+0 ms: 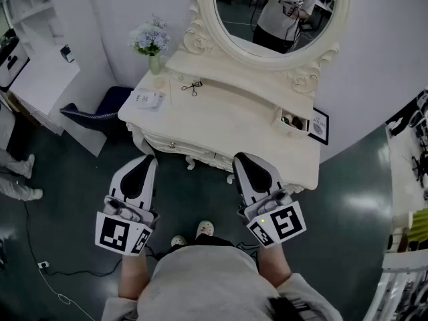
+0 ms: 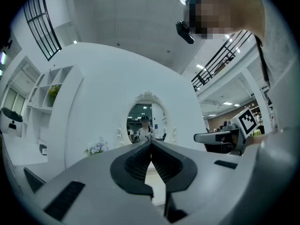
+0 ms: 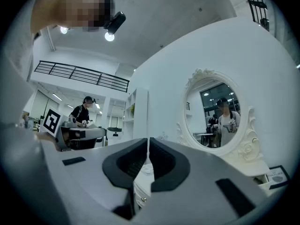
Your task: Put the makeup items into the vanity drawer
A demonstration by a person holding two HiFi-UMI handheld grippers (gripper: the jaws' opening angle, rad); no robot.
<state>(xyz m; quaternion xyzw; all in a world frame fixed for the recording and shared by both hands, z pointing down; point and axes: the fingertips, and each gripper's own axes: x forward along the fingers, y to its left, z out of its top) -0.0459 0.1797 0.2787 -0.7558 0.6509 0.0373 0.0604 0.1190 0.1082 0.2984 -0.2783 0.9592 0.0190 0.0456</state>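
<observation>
The vanity looks smooth and cream-painted, with carved trim; its mirror is glossy glass; the floor is dark and shiny.

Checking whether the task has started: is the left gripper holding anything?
No, the left gripper has its jaws together, with nothing between them.

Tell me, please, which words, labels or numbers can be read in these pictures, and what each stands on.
None can be read with certainty.
Framed sign at the right end of the vanity: print, too small to read.
Flat packet on the vanity top: print, too blurred.
Cubes on the left gripper and right gripper: black-and-white square patterns only, no words.
</observation>
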